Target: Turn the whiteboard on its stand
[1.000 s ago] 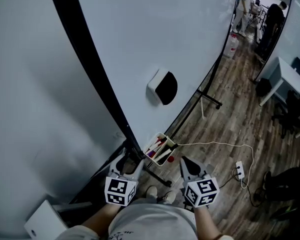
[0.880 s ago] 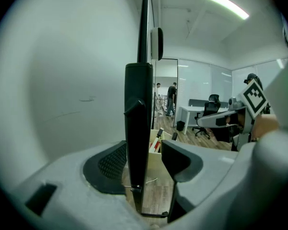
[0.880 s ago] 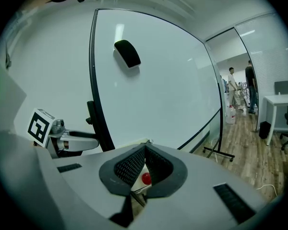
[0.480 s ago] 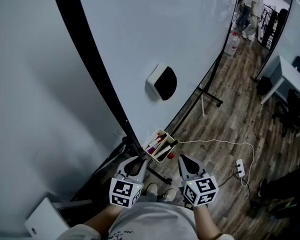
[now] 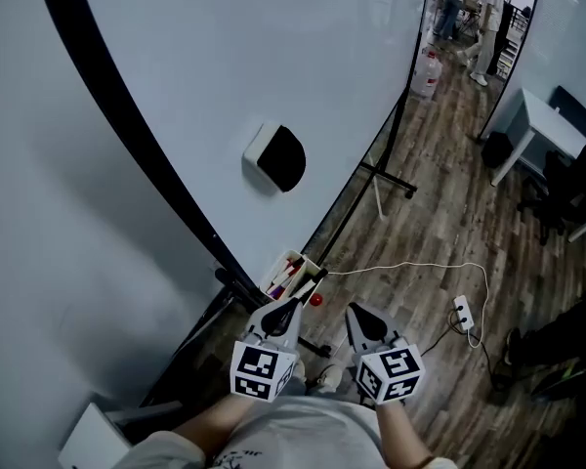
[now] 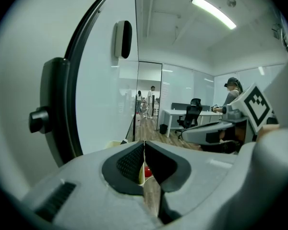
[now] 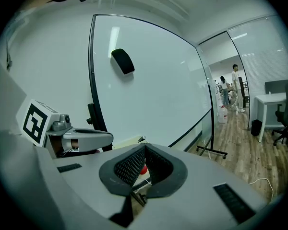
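Hovering clenched and empty, the left gripper [image 5: 289, 308], jaws just closed, sits nearer than the equally clenched right gripper [image 5: 355, 313] to the upright black edge [image 5: 127, 130] of the whiteboard [image 5: 303, 57], just ahead-left.

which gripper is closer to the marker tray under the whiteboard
The left gripper: its tips almost reach the marker tray, while the right gripper sits farther off to its right.

1 whiteboard [image 5: 273, 47], 1 eraser [image 5: 275, 157], 1 marker tray [image 5: 287, 274] at 6 o'clock, 2 ppl [image 5: 492, 22] at 1, 1 desk [image 5: 542, 125] at 2, 1 pwr strip [image 5: 462, 313] at 4
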`<state>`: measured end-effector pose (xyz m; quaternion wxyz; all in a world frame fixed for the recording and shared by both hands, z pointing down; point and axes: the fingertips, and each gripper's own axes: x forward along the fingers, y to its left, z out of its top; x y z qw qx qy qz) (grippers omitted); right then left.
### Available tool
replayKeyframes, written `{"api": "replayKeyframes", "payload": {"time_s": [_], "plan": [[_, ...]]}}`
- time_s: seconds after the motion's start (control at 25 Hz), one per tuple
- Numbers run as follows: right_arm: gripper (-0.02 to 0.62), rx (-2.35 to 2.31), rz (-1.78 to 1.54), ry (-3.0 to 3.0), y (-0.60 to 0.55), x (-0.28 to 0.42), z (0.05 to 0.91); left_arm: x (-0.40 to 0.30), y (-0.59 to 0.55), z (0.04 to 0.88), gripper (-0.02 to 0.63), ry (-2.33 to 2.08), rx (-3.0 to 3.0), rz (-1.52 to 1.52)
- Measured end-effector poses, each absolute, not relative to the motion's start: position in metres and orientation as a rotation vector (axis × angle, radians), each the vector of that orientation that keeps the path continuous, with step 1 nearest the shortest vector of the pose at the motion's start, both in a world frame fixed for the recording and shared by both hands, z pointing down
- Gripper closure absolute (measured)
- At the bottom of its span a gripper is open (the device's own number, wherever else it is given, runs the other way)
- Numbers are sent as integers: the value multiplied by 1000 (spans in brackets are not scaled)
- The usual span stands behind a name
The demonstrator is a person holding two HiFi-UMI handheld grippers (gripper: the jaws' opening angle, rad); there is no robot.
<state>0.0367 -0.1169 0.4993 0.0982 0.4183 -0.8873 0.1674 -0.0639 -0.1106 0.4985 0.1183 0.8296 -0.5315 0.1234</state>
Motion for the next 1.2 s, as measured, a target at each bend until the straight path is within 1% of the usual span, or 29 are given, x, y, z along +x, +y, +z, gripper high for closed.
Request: {"api": "replayKeyframes", "payload": {"time_s": [0.12, 0.44, 1.2], "plan": [[589, 1264, 491, -2615, -116, 44, 499, -51, -117, 496, 595, -1535, 2451, 346], [589, 1311, 484, -2594, -109, 56, 498, -23, -129, 494, 595, -1470, 2483, 321], [591, 1351, 434, -2549, -103, 67, 498, 1, -129, 494, 595, -1406, 2547, 357]]}}
